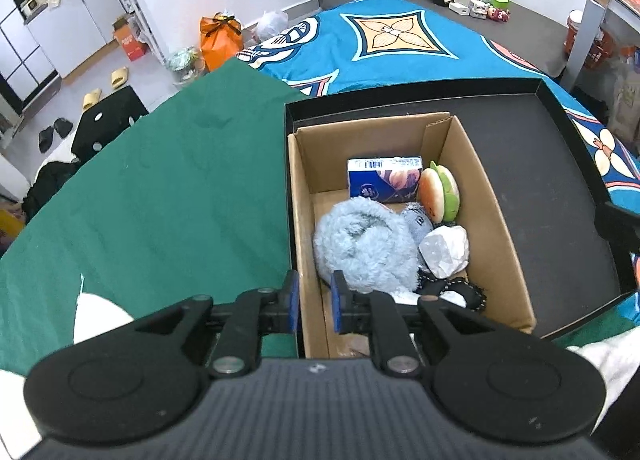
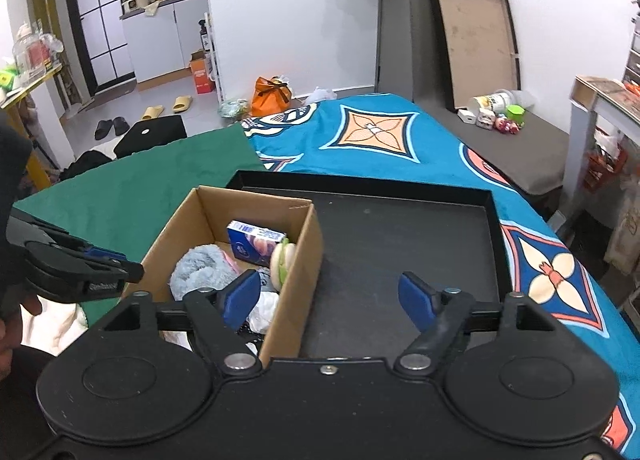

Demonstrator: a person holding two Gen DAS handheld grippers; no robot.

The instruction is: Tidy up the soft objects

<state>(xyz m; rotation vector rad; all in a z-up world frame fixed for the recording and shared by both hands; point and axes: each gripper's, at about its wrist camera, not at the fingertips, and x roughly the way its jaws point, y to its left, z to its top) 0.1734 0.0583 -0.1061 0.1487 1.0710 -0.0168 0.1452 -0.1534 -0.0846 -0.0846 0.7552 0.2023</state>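
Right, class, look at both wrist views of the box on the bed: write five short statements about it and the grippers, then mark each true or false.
1. The cardboard box sits inside the black tray. True.
2. The fluffy blue item lies on the green cloth. False: it is in the box.
3. The right gripper is open and holds nothing. True.
4. The tissue pack is red. False: it is blue.
5. The left gripper grips the burger plush. False: nothing is between its pads.

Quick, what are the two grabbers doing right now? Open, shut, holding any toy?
Left gripper: jaws narrowly apart, nothing held, over the cardboard box wall.
Right gripper: jaws wide open, empty.
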